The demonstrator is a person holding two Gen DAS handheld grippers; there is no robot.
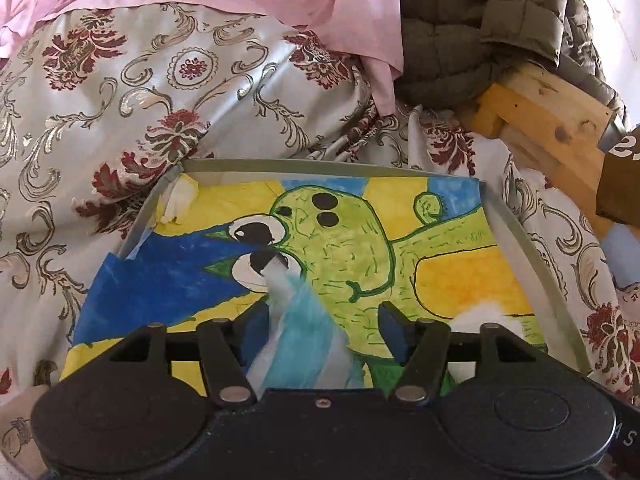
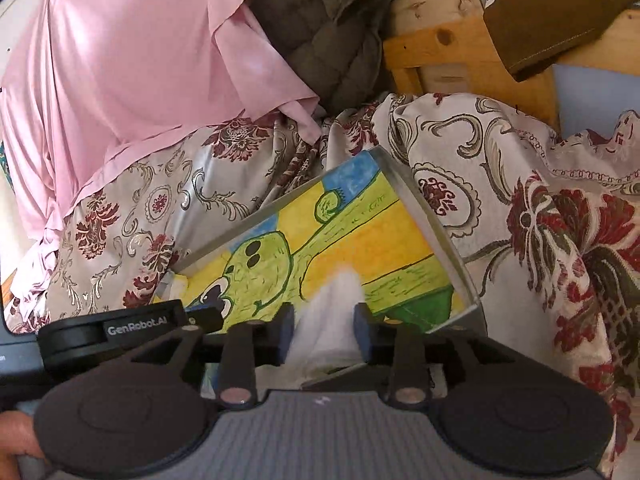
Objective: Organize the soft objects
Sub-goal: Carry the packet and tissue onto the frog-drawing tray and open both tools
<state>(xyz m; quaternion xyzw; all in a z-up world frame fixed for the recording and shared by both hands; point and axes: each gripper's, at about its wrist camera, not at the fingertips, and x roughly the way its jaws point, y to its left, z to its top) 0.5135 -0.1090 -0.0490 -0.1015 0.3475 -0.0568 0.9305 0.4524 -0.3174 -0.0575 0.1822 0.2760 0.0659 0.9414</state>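
Note:
A shallow grey box [image 1: 320, 165] lies on the bed, lined with a painted sheet of a green cartoon creature [image 1: 440, 272]. My left gripper [image 1: 325, 332] is low over the box, and a blue-and-white cloth strip [image 1: 296, 320] lies loose in the wide gap between its jaws; no pad presses on it. A white wad [image 1: 180, 200] sits in the far left corner. In the right wrist view the same box [image 2: 432, 208] shows, and my right gripper [image 2: 325, 330] stands open around a soft white cloth [image 2: 336, 300] that rises between its fingers.
A floral bedspread [image 1: 120, 120] surrounds the box. Behind it lie a pink sheet [image 2: 140, 60] and an olive quilted jacket [image 1: 480, 20]. To the right are a wooden frame [image 1: 552, 120] and a brown cloth with white letters [image 2: 552, 12].

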